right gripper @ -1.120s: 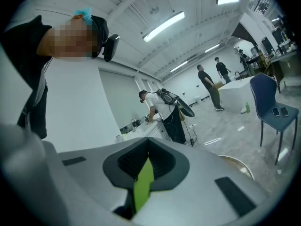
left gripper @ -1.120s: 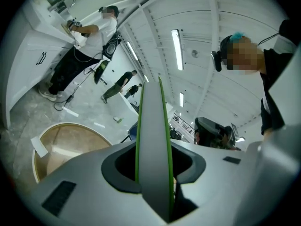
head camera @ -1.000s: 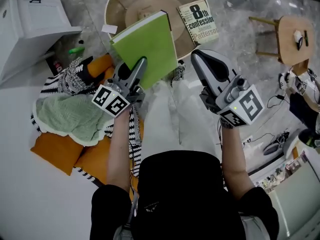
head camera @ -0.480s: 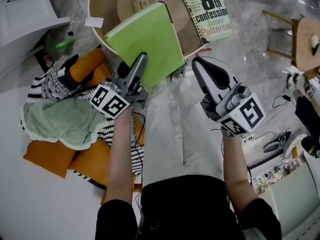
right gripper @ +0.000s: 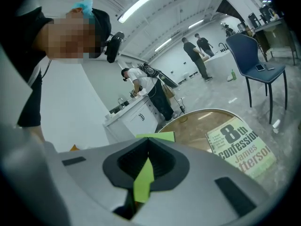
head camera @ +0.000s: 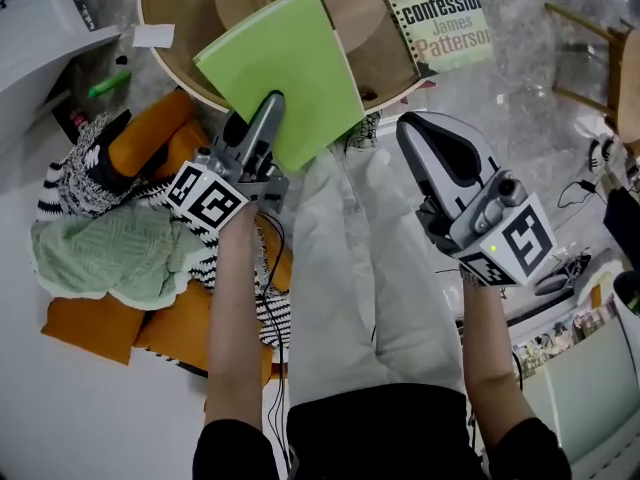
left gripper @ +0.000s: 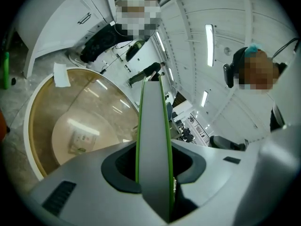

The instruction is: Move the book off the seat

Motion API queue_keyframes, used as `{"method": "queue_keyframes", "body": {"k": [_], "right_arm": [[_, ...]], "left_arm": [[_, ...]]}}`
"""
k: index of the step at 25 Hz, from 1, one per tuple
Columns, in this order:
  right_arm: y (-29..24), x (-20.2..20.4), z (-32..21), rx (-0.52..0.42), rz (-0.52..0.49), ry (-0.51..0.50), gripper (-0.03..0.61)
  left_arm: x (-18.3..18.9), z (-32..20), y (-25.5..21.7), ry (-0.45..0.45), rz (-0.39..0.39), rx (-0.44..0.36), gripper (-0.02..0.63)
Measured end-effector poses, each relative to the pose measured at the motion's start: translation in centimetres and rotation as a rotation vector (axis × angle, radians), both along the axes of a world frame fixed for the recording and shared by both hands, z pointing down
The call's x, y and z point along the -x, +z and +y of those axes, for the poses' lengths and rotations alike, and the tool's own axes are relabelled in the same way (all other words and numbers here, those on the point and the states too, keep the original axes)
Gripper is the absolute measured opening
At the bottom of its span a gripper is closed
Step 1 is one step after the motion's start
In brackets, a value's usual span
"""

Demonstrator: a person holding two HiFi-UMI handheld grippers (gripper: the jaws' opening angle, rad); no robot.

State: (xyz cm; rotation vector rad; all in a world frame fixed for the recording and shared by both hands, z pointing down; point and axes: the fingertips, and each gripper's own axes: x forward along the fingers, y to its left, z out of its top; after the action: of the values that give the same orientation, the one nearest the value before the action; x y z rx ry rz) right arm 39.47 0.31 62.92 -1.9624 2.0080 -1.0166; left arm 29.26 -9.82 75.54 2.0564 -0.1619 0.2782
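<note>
Plainly the book is already clear of the seat. The round table point(head camera: 190, 18), glass-topped with a pale rim, fills the top of the head view; the cushioned seat with orange cushions point(head camera: 90, 323) and a green blanket point(head camera: 110, 248) lies to the lower left.

Green book point(head camera: 285, 68): held up over the table's near rim, cover facing up and tilted. Its long axis runs away from the person, leaning a little left at the far end. Most of it hangs above the tabletop. The near end overhangs the rim toward the person's lap.

A paperback point(head camera: 450, 18) lies flat on the far right of the table, apart from the green book.

Left gripper point(head camera: 270, 103): clamped on the green book at its near short edge. The left gripper view shows the book edge-on between the jaws, both pads against the covers. The book therefore reaches straight ahead of this gripper, out over the table.

Right gripper point(head camera: 420, 128): jaws drawn together, nothing held. It sits to the right of the book, apart from it, above the person's knee. Only a sliver of green shows past its jaws.

Judgement: the left hand alone governs the set-down. The bare tabletop left of the paperback lies directly under the book's far end, so lowering along the book's own axis looks enough
</note>
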Motion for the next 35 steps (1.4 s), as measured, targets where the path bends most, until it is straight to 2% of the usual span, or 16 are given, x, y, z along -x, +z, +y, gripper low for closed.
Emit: {"method": "queue_keyframes", "body": {"k": [5,13,17,19,26,32,35], "right_arm": [[1.9,1.2,0.3,0.018,-0.02,-0.017,0.017],[2.5,2.8,-0.4,0.011,-0.034,-0.035,0.017],[2.5,3.4,-0.7,0.01,-0.031,-0.049,0.017],[2.6,3.7,-0.8,0.01,-0.03,-0.052,0.017],[2.9,4.9,-1.1,0.013,-0.029,-0.071,0.017],[3.0,5.2,-1.3,0.017,-0.036,-0.08,0.017],[2.7,5.3,-1.5,0.01,-0.035,-0.085,0.017]], "left_arm": [[0.5,-0.1,3.2,0.008,-0.039,0.053,0.146],[0.7,-1.1,6.6,-0.036,-0.087,0.178,0.146],[1.0,-1.6,8.2,-0.091,-0.145,0.257,0.146],[1.2,-2.0,8.9,-0.114,-0.171,0.272,0.147],[1.6,-2.0,9.9,-0.077,-0.262,0.224,0.156],[1.7,-1.3,10.8,0.024,-0.43,0.074,0.246],[2.1,-1.2,10.8,0.024,-0.487,0.055,0.269]]}}
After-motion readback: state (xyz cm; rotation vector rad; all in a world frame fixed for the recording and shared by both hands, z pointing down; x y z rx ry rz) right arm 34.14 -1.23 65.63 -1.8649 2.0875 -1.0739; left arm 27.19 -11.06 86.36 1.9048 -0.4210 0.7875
